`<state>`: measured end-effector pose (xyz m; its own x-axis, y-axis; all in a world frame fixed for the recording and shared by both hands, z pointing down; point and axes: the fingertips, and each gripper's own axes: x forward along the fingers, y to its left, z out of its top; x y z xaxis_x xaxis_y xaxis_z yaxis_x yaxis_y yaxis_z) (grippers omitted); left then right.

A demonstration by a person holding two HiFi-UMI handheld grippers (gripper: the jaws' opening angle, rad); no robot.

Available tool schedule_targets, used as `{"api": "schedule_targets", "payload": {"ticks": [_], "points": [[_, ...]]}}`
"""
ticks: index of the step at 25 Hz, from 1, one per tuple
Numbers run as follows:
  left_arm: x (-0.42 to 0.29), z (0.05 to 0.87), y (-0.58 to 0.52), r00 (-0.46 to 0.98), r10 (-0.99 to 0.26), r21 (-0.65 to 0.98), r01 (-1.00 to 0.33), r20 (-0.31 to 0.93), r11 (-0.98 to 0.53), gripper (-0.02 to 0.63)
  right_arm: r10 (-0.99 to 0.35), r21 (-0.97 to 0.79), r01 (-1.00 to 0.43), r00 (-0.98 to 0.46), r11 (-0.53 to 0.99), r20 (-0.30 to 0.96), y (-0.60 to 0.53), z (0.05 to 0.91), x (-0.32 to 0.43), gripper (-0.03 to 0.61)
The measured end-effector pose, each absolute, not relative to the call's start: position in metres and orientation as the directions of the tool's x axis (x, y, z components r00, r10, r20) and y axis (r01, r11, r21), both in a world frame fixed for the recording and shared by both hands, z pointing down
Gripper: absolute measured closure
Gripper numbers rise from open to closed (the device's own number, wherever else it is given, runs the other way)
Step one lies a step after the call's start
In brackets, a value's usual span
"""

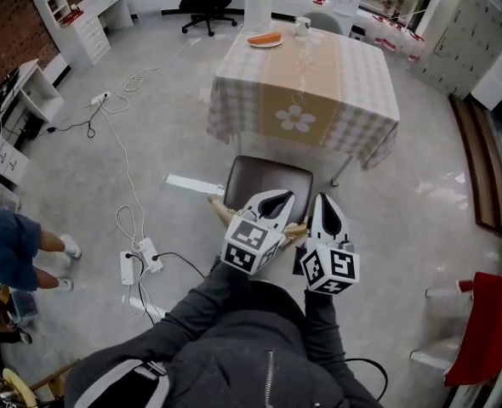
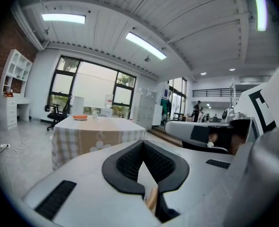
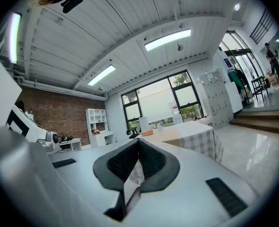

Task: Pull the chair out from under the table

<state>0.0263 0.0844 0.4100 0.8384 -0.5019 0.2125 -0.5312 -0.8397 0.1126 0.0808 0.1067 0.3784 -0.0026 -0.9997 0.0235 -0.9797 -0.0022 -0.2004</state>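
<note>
**Grey floor [image 1: 387, 219], one table [image 1: 353, 100], one chair [image 1: 268, 177]**

Seen from the head view, the chair stands on the floor with its dark seat just outside the near edge of the table. Its wooden back is on the person's side, and both grippers hide most of it. The left gripper [image 1: 281, 199] and the right gripper [image 1: 325, 201] sit side by side over that back and point at the table. Only this view shows the seat, the white cables [image 1: 128, 185] on the floor and a plate [image 1: 265, 39] with something orange near the table's far left corner.

The left gripper view shows its jaws closed, tips together. A bit of the chair's tan wood peeks out low in the gap. I cannot tell if the jaws pinch it.

The right gripper view shows its jaws closed too. Something dark and thin sits low in the gap, too hard to make out. Only this view shows the brick wall [image 3: 59, 117]. Both gripper views show the ceiling lights [image 3: 168, 39].
</note>
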Motion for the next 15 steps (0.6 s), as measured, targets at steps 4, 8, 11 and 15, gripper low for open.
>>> {"api": "schedule_targets", "payload": {"ticks": [4,8,11,15], "points": [[0.034,0.404,0.087,0.849,-0.489,0.108,-0.516,0.201,-0.85,0.604,-1.0,-0.19,-0.982,-0.006,0.003,0.016,0.105,0.375,0.083,0.568],[0.035,0.401,0.087,0.848,-0.493,0.115,-0.519,0.193,-0.847,0.604,-1.0,-0.187,-0.982,-0.007,0.003,0.018,0.109,0.375,0.083,0.568],[0.04,0.404,0.09,0.852,-0.484,0.112,-0.511,0.202,-0.852,0.604,-1.0,-0.194,-0.981,-0.01,0.004,0.03,0.11,0.378,0.087,0.568],[0.049,0.408,0.096,0.862,-0.463,0.111,-0.491,0.206,-0.864,0.604,-0.997,-0.222,-0.975,-0.031,0.015,0.069,0.111,0.389,0.089,0.567]]}}
